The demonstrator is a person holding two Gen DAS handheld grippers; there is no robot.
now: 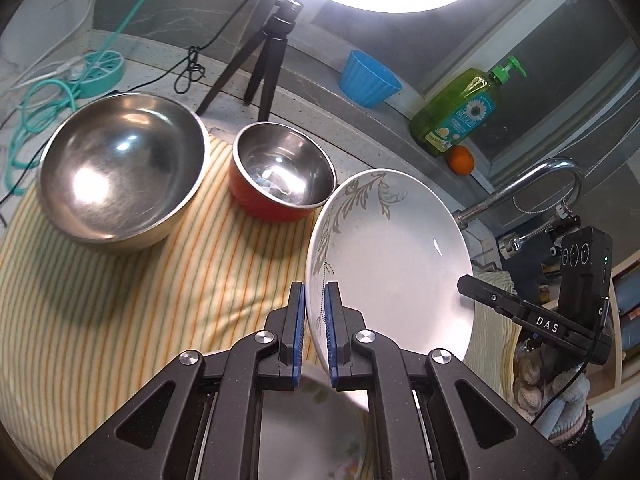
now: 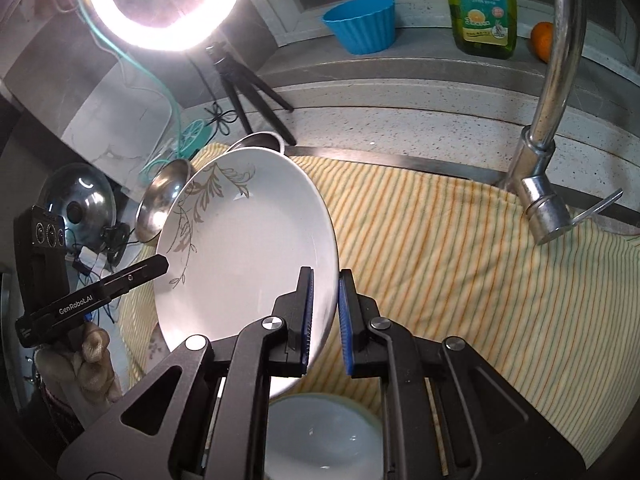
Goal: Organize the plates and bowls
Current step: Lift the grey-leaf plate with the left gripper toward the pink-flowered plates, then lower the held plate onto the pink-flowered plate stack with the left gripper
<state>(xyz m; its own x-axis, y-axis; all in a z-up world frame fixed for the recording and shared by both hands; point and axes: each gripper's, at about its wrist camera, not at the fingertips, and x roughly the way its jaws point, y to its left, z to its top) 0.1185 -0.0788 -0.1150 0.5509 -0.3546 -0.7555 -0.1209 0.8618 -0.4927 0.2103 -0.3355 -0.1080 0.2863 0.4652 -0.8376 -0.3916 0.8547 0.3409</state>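
Both grippers hold one white plate with a grey leaf pattern (image 1: 392, 256) (image 2: 248, 248) tilted in the air above the striped towel. My left gripper (image 1: 316, 292) is shut on its near-left rim. My right gripper (image 2: 325, 280) is shut on the opposite rim; its finger (image 1: 492, 296) shows at the plate's right edge. A large steel bowl (image 1: 120, 172) and a smaller red bowl with a steel inside (image 1: 284, 172) stand on the towel beyond. A flowered plate (image 1: 316, 432) lies under the left gripper, and a white bowl (image 2: 324, 436) sits under the right one.
The yellow striped towel (image 2: 460, 264) covers the counter. A chrome tap (image 2: 548, 168) rises at the right. On the back ledge stand a blue cup (image 1: 368, 80), a green soap bottle (image 1: 456, 112) and an orange (image 1: 461, 159). A ring light on a black tripod (image 1: 264, 64), cables and a pot lid (image 2: 76, 204) are at the left.
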